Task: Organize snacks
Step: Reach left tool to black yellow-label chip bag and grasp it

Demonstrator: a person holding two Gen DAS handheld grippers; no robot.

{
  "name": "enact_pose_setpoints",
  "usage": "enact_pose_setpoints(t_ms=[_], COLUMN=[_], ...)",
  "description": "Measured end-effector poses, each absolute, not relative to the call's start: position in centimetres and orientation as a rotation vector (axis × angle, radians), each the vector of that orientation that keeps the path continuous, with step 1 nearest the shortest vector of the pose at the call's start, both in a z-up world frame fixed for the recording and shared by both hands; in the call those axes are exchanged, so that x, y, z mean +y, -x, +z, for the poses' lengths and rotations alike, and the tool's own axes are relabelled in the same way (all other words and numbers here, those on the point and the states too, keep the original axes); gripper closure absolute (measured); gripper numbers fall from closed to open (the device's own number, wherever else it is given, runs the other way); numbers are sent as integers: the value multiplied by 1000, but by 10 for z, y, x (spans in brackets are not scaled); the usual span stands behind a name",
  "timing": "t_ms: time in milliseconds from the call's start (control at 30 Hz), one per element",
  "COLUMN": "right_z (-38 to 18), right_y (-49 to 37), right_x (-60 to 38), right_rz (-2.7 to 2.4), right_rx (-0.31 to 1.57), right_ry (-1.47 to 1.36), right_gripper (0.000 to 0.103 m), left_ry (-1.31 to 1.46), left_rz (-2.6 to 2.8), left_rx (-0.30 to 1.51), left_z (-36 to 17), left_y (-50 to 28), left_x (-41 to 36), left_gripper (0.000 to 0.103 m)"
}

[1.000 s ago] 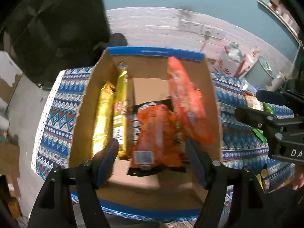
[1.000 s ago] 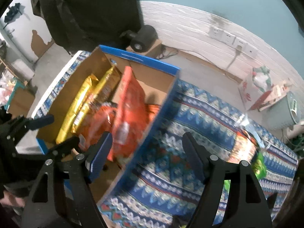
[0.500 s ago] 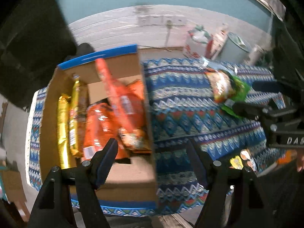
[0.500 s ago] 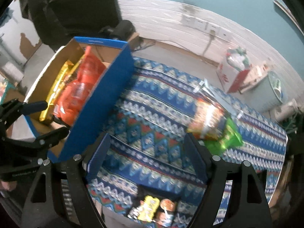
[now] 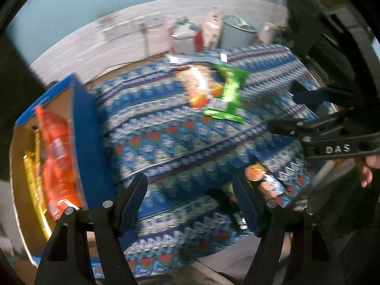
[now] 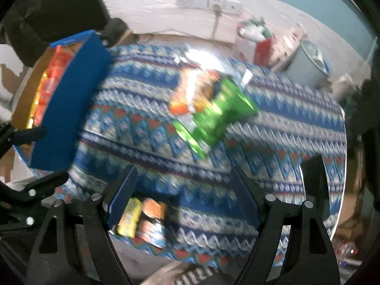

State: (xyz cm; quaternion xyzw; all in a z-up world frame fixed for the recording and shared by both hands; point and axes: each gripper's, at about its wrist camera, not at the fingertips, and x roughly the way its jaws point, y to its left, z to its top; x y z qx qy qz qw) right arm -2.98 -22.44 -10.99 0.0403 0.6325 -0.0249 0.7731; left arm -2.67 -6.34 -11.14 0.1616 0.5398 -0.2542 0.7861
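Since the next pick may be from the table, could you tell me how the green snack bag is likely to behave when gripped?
The green snack bag looks like thin, glossy film, so probably floppy, light and somewhat slippery. It overlaps the orange packet, so a grip may drag that along. Lying flat on the patterned cloth, it should not roll.

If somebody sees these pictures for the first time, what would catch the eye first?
Probably the bright green snack bag lying in the middle of the blue patterned tablecloth, overlapping an orange packet. Next, the blue-edged cardboard box at the left, holding orange and gold packets.
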Motion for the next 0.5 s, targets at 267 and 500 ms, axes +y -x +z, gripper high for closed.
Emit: enact_pose_setpoints(t_ms=[267, 500], right_z=[-140, -154], right_y=[74, 93], right_x=[-273, -297], right_rz=[-143, -192], right_rx=[1438, 1468], right_ry=[-214, -276], right_gripper=[23, 24], left_ry=[-465, -488], left_rz=[-701, -829], left_rx=[1173, 1229], left_z=[-138, -160], left_y=[55, 64], left_x=[-106, -124], left_gripper=[27, 27])
